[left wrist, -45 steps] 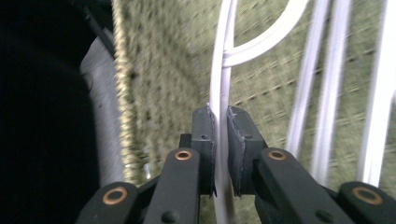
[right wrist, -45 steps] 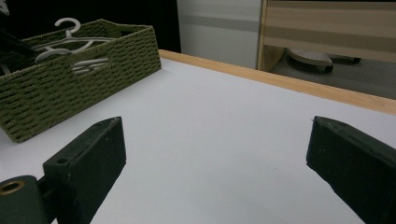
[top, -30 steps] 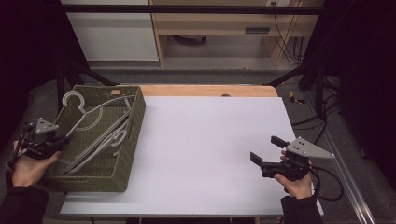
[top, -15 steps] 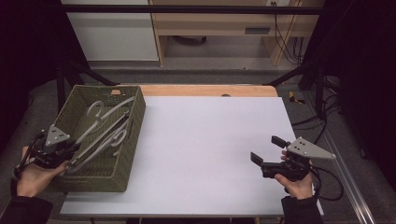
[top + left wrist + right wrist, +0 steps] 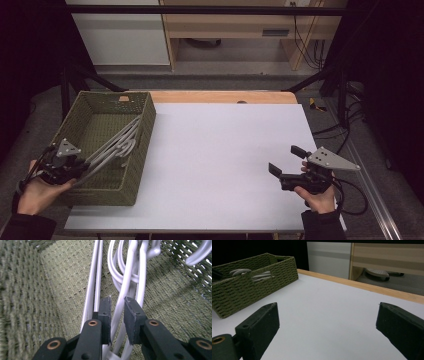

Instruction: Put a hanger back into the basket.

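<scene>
Hard to count exactly how many white plastic clothes hangers (image 5: 116, 145) are bundled together, since the bars overlap and the hook ends are getting cut off at the top of the left gripper view. Sitting slanted inside the olive-green woven rectangular basket (image 5: 95, 106), with the hook ends deep in it and the near ends rising up over the front-left corner toward the left gripper (image 5: 117, 312). Pinching narrow there, jaws nearly together with one white bar running up between the pads (image 5: 106, 312); looking clamped on it, though the actual contact point is tucked low between the jaws and not easy to make out. More white bars passing just to the left of the jaws and curled hooks lying farther in on the basket floor. Basket parked at the left edge of the white rectangular tabletop (image 5: 220, 160), partly hanging past it from the high view. Over on the other side, right gripper (image 5: 283, 164) hovering near the right edge of the table, jaws spread wide with nothing between them, just bare white surface. Peeking over the basket rim in the right gripper view, a few pale hanger loops, rest of them hidden behind the woven wall.
</scene>
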A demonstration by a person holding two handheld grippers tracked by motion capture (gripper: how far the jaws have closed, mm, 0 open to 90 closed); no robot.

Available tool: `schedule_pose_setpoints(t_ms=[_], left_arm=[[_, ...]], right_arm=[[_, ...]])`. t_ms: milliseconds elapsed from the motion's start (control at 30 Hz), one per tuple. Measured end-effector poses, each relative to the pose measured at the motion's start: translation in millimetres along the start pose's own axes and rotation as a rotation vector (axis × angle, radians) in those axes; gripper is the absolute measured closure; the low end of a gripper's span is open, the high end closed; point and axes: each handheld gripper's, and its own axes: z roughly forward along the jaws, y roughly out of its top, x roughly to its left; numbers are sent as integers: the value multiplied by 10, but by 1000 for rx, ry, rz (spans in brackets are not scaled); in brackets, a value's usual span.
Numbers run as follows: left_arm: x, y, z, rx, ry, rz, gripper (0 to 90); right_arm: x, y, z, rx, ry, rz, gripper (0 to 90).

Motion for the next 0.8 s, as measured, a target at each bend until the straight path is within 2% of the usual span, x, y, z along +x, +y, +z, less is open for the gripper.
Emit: schedule_pose_setpoints(t_ms=[200, 300, 433, 500, 567, 667, 733, 800], left_arm=[[-84, 97, -233, -185, -43, -26, 624], [-183, 180, -330, -305, -89, -58, 580], [-348, 297, -417, -422, -149, -73, 496], [-442, 347, -448, -471, -167, -66, 464], [-542, 390, -459, -521, -207, -72, 425], [-691, 437, -452, -573, -229, -66, 377], [-790, 466, -427, -595, -244, -75, 315], [-877, 478, -399, -632, -244, -76, 281]], right_arm=[[0, 1, -3, -1, 3, 6, 51], [-2, -2, -2, -2, 7, 10, 50], [-4, -4, 3, -3, 5, 6, 50], [-4, -3, -2, -3, 5, 7, 49], [-10, -3, -8, -7, 3, 6, 49], [-17, -3, -16, -11, 2, 8, 49], [-16, -5, -15, -10, 1, 11, 49], [-18, -6, -15, -10, 1, 12, 48]])
